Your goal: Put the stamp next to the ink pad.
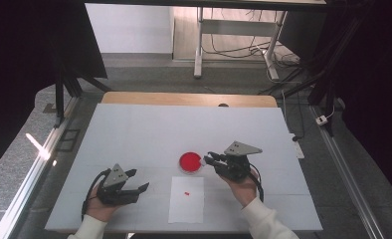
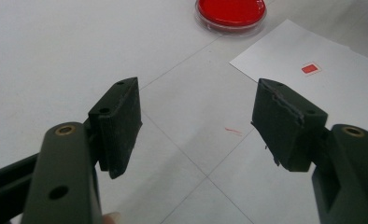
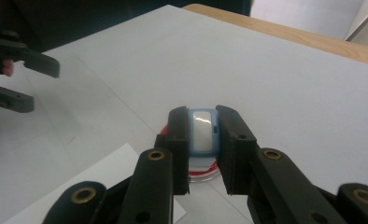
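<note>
Jaws of left gripper (image 2: 196, 126) wide apart, empty; right gripper (image 3: 202, 135) clamps a small blue-rimmed object (image 3: 202, 130) above red dish (image 1: 190, 162). White table (image 1: 134, 134), grey floor (image 1: 149, 74) beyond.

Even, soft light falls on the white table (image 1: 149, 129) in the high view, shadows under the hands faint and short. A bright glare streak flashes on the metal rail (image 1: 37, 147) at left; both upper corners sink into near black. In the left gripper view the near jaws are slightly soft. In the right gripper view a pale-blue object (image 3: 202, 129) catches a white reflection, and the lower edge blurs.
</note>
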The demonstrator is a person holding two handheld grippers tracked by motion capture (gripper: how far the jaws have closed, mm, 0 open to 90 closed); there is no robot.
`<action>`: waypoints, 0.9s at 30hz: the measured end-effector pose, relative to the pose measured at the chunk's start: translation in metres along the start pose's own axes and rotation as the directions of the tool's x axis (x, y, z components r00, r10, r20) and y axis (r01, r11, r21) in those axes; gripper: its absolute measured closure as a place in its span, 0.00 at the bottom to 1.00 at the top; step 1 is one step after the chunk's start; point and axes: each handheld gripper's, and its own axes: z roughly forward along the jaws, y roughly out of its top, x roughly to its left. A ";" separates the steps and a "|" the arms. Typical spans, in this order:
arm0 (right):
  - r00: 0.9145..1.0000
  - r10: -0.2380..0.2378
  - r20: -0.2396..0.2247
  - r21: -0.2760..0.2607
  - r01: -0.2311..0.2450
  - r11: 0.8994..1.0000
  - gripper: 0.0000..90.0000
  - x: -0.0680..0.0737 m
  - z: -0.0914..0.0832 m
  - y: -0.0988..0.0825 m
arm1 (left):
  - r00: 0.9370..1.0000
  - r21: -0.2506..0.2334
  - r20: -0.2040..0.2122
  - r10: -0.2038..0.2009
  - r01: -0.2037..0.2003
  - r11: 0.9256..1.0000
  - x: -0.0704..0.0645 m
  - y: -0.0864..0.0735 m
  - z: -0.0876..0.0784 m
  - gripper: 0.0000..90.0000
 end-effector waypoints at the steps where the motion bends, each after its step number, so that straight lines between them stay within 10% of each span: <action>1: 1.000 -0.001 0.005 0.001 0.000 1.000 0.84 -0.001 0.001 0.000 | 1.000 0.000 0.000 0.001 -0.001 1.000 0.000 0.000 0.000 0.36; 27: 0.994 -0.068 0.087 0.170 0.052 0.984 0.84 -0.026 0.037 0.001 | 1.000 0.015 -0.002 -0.003 0.003 1.000 0.003 -0.002 0.002 0.36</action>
